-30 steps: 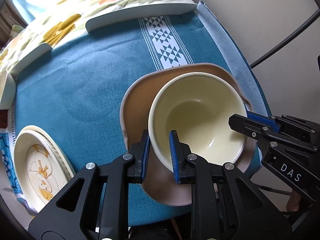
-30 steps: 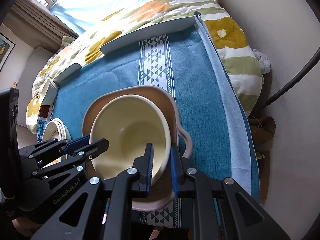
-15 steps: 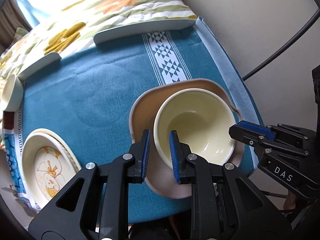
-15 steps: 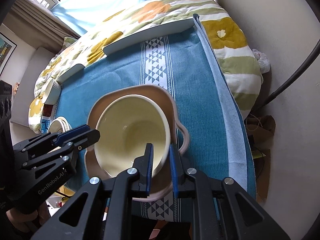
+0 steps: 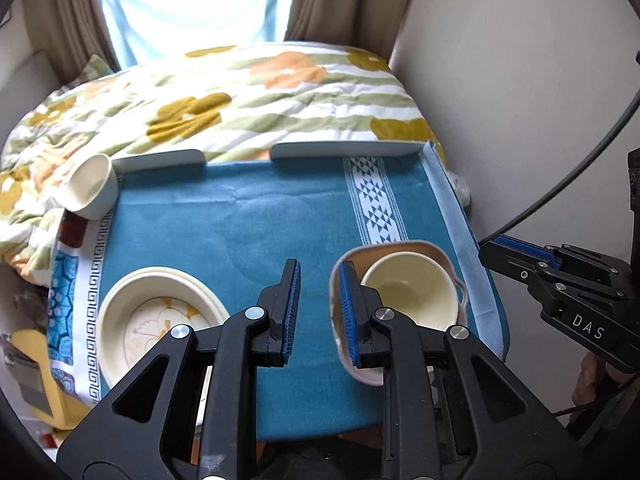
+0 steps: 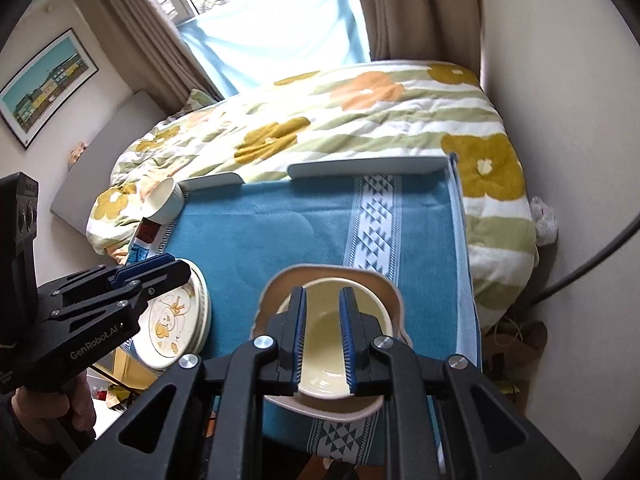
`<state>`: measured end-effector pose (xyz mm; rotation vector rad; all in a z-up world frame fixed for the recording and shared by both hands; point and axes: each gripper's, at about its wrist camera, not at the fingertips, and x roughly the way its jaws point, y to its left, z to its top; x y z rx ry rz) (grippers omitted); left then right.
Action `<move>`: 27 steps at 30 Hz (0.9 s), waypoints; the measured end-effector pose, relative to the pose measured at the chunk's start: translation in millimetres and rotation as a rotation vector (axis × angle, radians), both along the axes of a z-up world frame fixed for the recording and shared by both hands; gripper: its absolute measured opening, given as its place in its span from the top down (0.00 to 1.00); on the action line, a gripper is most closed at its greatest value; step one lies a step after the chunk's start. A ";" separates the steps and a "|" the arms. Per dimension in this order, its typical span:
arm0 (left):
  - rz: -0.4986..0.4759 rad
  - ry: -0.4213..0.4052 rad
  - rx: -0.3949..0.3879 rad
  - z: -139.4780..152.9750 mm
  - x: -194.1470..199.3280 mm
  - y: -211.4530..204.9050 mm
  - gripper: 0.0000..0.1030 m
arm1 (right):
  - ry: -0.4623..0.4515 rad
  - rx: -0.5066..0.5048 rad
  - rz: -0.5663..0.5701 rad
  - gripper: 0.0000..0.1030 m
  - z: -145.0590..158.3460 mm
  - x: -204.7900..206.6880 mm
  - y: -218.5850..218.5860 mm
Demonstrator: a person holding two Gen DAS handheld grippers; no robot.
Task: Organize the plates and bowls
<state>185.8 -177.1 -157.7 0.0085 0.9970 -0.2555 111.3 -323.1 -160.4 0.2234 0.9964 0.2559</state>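
A cream bowl (image 5: 412, 292) sits inside a tan dish with a handle (image 5: 400, 249) at the front right of the blue cloth; both show in the right wrist view, bowl (image 6: 320, 376) and tan dish (image 6: 332, 272). My left gripper (image 5: 316, 312) is open and empty, raised to the left of the tan dish. My right gripper (image 6: 323, 336) is open and empty, raised over the cream bowl. A stack of cream plates with a yellow print (image 5: 156, 320) lies at the front left. A small white bowl (image 5: 90, 188) lies tilted at the far left corner.
The blue cloth (image 5: 248, 216) covers a small table with a white rail (image 5: 344, 150) along its far edge. A floral duvet (image 5: 240, 96) lies behind it. A wall and a black cable (image 5: 580, 168) stand to the right.
Both grippers let go of the cream bowl's rim, opened, and pulled up and back. The bowl stays in the tan dish.
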 end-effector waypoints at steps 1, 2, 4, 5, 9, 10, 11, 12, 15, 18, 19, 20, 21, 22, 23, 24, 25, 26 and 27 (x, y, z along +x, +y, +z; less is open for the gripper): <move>0.026 -0.014 -0.005 5.3 -0.4 9.6 0.83 | -0.017 0.003 0.022 0.85 5.0 4.0 6.2; 0.054 -0.027 -0.007 10.0 -0.4 18.9 0.83 | -0.033 0.010 0.039 0.85 9.6 8.1 11.9; 0.110 -0.040 -0.005 16.1 1.4 38.7 0.82 | -0.062 0.029 0.064 0.63 17.7 16.5 23.3; 0.138 -0.041 -0.005 17.5 2.3 48.7 0.81 | -0.075 0.041 0.074 0.32 21.1 21.8 28.3; 0.258 -0.057 -0.014 20.6 2.2 94.8 0.30 | -0.124 0.092 0.124 0.06 31.3 42.6 54.4; 0.293 -0.087 -0.020 23.4 -0.4 106.2 0.08 | -0.125 0.094 0.139 0.06 32.4 48.5 62.4; 0.322 -0.124 -0.030 27.4 -3.3 117.5 0.04 | -0.126 0.094 0.155 0.06 33.0 54.2 69.9; 0.338 -0.151 -0.039 31.0 -4.1 127.8 0.03 | -0.126 0.094 0.173 0.06 33.3 60.3 78.6; 0.375 -0.153 -0.031 35.4 5.4 156.0 0.03 | -0.130 0.096 0.222 0.06 32.9 80.2 105.5; 0.430 -0.146 -0.079 35.0 18.5 192.6 0.03 | -0.146 0.086 0.268 0.05 32.8 104.0 134.4; 0.448 -0.139 -0.098 34.1 24.0 206.6 0.03 | -0.150 0.086 0.288 0.05 34.0 112.2 143.5; 0.464 -0.129 -0.118 32.4 30.6 220.5 0.03 | -0.156 0.089 0.307 0.05 35.2 122.1 154.6; 0.481 -0.119 -0.138 30.0 38.2 234.6 0.03 | -0.160 0.093 0.326 0.05 36.8 132.4 165.7; 0.498 -0.107 -0.159 26.9 46.3 248.6 0.03 | -0.146 0.088 0.345 0.05 37.7 142.7 175.7; 0.510 -0.096 -0.182 23.3 54.7 262.0 0.03 | -0.114 0.072 0.363 0.05 37.3 154.6 189.0; 0.523 -0.083 -0.205 18.0 63.9 274.6 0.03 | -0.099 0.055 0.372 0.05 36.3 165.3 201.3; 0.537 -0.066 -0.229 10.0 73.6 286.7 0.03 | -0.106 0.047 0.378 0.05 35.4 174.3 212.0; 0.550 -0.047 -0.254 1.5 83.6 298.0 0.03 | -0.110 0.047 0.387 0.05 32.9 184.0 223.7; 0.564 -0.028 -0.277 -9.0 93.6 308.6 0.03 | -0.104 0.046 0.391 0.05 28.8 193.5 233.7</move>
